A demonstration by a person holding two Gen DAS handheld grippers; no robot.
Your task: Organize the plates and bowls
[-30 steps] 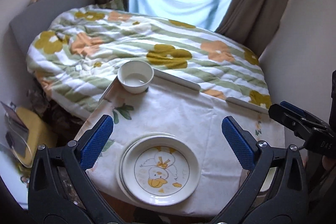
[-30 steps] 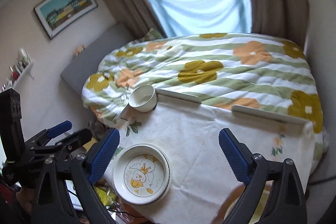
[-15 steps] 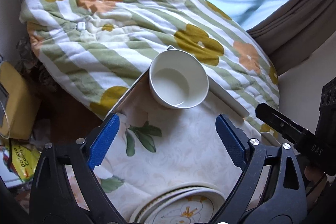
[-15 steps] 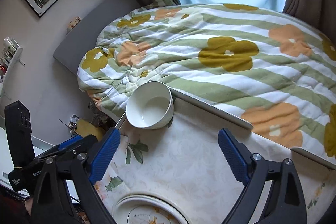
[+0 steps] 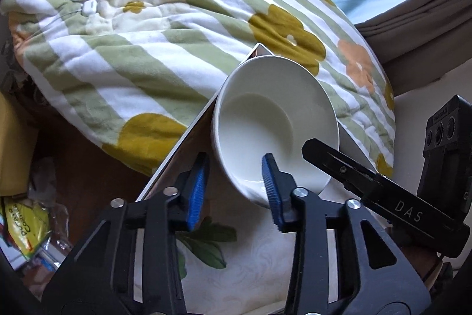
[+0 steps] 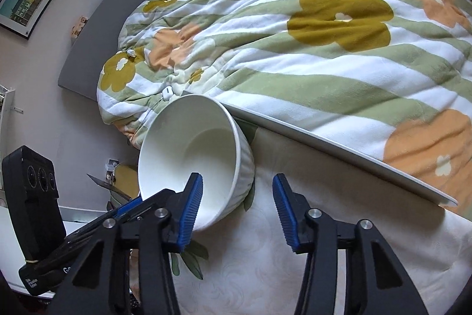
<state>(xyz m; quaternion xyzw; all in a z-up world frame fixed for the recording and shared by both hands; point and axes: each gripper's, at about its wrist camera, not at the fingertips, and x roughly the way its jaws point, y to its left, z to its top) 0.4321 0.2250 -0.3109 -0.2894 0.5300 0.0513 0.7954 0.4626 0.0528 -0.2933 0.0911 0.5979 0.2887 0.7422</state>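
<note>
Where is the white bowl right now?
The white bowl sits at the table's far left corner beside the floral duvet, with both grippers straddling its near rim.

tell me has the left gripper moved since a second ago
Yes. The left gripper has moved forward across the table toward the white bowl at the far corner; its jaws have narrowed and now straddle the bowl's near rim.

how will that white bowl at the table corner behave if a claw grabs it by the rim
The white bowl looks glazed and smooth, so the left claw straddling its near rim may slip. It is probably rigid ceramic, breakable if dropped. It sits at the corner of the table, so a push could likely tip it off towards the quilt.
</note>
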